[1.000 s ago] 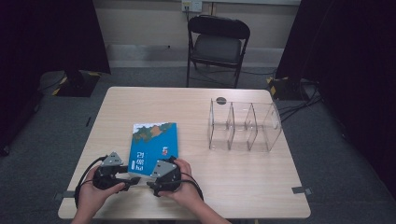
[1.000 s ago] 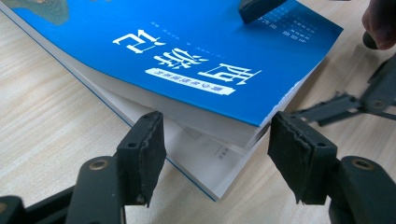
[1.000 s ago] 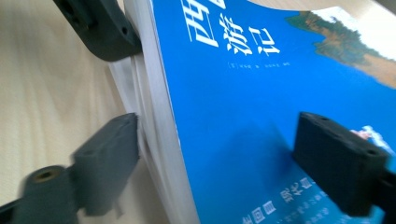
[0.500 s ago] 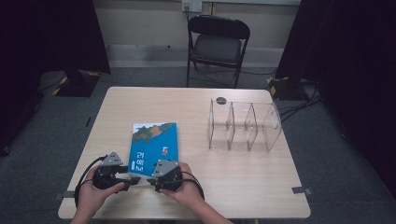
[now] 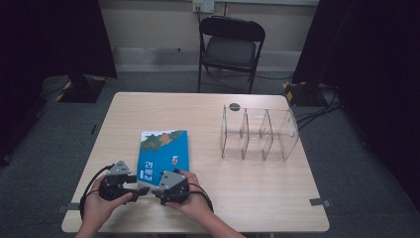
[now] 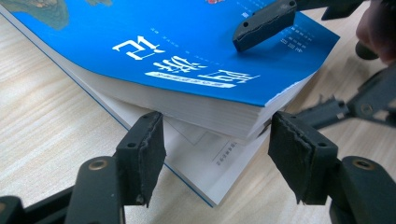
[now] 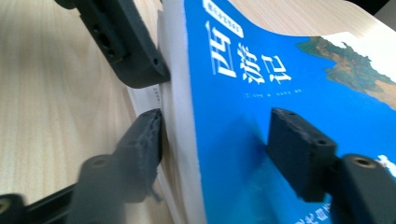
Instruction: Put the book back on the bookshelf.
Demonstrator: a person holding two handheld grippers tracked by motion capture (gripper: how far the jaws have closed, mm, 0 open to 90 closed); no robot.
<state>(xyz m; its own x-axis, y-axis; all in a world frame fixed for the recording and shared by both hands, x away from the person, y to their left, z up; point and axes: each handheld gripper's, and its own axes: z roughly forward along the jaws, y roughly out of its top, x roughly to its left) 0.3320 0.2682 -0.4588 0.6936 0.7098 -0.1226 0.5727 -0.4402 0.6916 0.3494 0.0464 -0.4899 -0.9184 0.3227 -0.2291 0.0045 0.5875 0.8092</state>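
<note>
High view: blue book (image 5: 163, 151) lies flat at lower left of the worktop (image 5: 208, 111), both hands at its near edge in the lower left of the frame. Clear 3-bay rack (image 5: 258, 134) sits well apart at right centre, nothing in it.

Right gripper (image 5: 154, 191): clenched on the book. 1 pad is on the blue cover and the other under the page block, and its jaws have just been closing with the block between them. In the right gripper view the block bows up off the bottom sheets.

Left gripper (image 5: 142, 190): jaws drawn in, tips tucked under the raised corner of the block in the left gripper view. I see no pinch on anything, so it looks like a wedge or support only.

Progress, my read: early. Grasp is made and the near edge is barely peeled up, but the far part of the book is flat on the worktop. Probably left: lift clear, carry right, stand it in 1 rack bay.

Versus 1 s ago: book, rack and both hands sit in the same spots. Only the right grip has tightened.
</note>
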